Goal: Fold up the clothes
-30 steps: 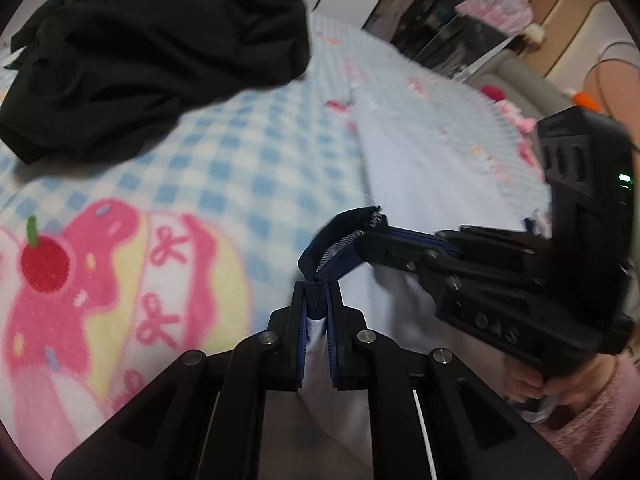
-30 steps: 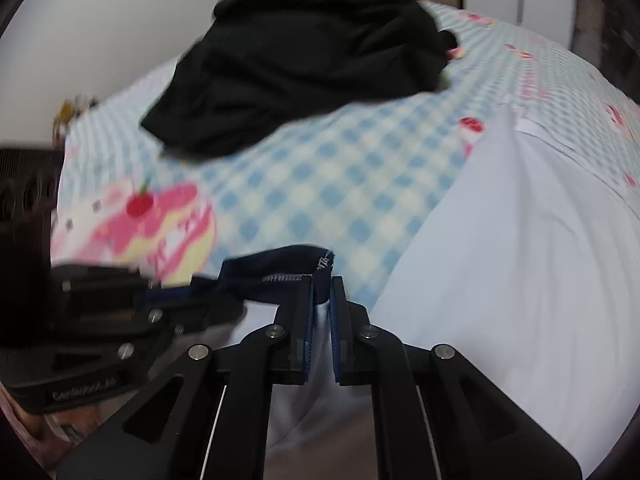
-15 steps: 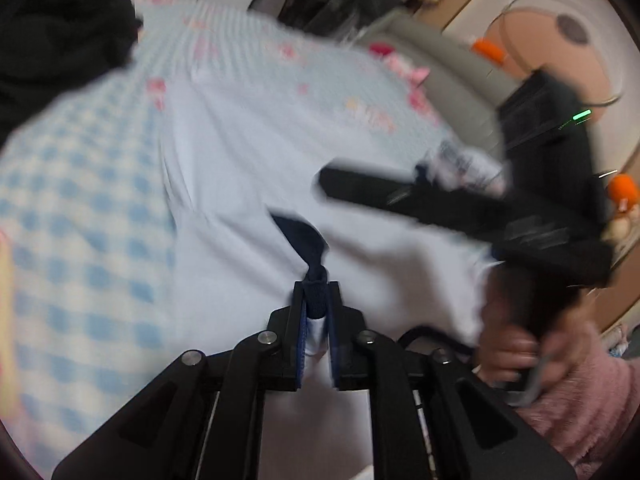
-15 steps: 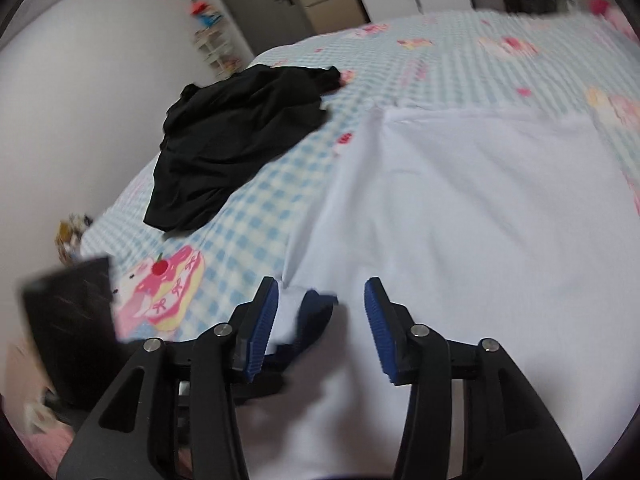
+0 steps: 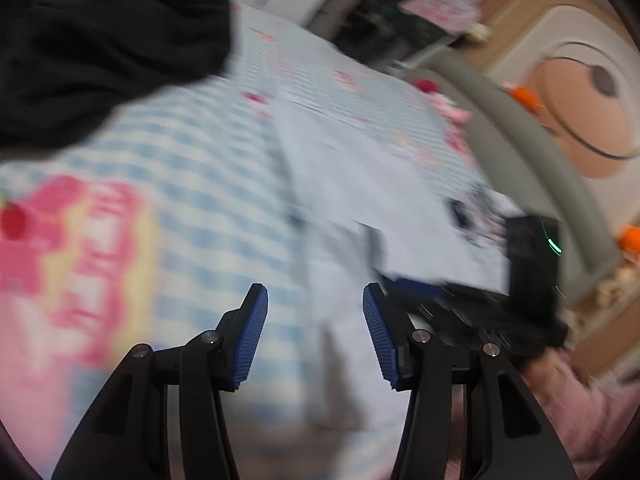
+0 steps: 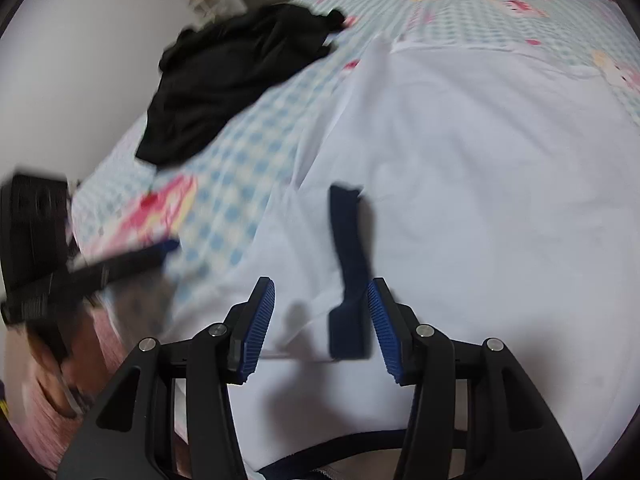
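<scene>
left gripper [image 5: 315,334] released sleeve | white shirt [image 6: 480,184] flat, navy cuff [image 6: 349,264] folded inward

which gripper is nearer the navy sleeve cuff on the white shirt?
Right. The right gripper hovers open just over the navy sleeve cuff, the band next to its right finger. The left gripper is open off to the side, over the shirt's edge.

No text, label, brand or number can be read in either view. The bedsheet [image 6: 248,152] carries only pictures, a pink cake with a cherry among them (no lettering on it). The right gripper [image 5: 532,280], seen from the left wrist, shows a green light but no legible marking, and motion blur smears its body. The white garment [image 6: 480,200] bears no print that can be made out.
</scene>
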`<control>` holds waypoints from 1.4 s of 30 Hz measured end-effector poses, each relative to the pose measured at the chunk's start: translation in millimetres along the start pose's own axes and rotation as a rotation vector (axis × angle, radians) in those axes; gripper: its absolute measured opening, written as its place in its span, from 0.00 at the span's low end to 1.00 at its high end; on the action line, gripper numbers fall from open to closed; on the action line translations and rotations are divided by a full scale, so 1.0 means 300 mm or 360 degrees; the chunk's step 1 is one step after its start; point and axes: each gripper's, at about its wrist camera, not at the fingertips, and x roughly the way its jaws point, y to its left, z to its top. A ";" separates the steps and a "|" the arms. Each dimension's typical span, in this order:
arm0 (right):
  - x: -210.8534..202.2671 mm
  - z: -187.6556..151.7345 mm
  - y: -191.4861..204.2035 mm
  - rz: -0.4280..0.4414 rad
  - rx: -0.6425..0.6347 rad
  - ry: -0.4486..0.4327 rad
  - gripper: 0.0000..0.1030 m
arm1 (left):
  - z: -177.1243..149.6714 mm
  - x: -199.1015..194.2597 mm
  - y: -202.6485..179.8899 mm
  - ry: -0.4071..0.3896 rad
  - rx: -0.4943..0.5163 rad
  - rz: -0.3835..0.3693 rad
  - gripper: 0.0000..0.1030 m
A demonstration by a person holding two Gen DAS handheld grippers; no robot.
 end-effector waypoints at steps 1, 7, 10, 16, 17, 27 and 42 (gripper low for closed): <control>0.016 -0.006 0.009 -0.0001 -0.0017 0.0019 0.41 | 0.002 0.019 0.010 0.0031 -0.0008 0.0011 0.40; 0.017 -0.003 0.033 -0.0447 -0.0168 -0.0071 0.19 | -0.069 0.120 -0.072 0.0282 0.0256 0.0182 0.42; -0.046 0.005 0.001 -0.0490 -0.0101 -0.0147 0.19 | -0.087 0.090 -0.067 0.0273 0.0301 0.0304 0.41; -0.055 -0.043 0.097 -0.0231 -0.0219 -0.0137 0.29 | -0.053 0.031 -0.081 0.0135 0.0256 0.0120 0.38; -0.040 -0.053 0.122 -0.0207 -0.0259 -0.0116 0.29 | -0.062 0.048 -0.089 0.0173 0.0287 0.0129 0.38; -0.134 -0.126 0.043 -0.0338 -0.0150 -0.0129 0.32 | -0.069 0.052 -0.083 0.0175 0.0324 0.0210 0.40; -0.355 -0.261 -0.126 -0.0612 0.0110 -0.0302 0.32 | -0.229 0.157 -0.498 0.0187 0.0899 0.0262 0.40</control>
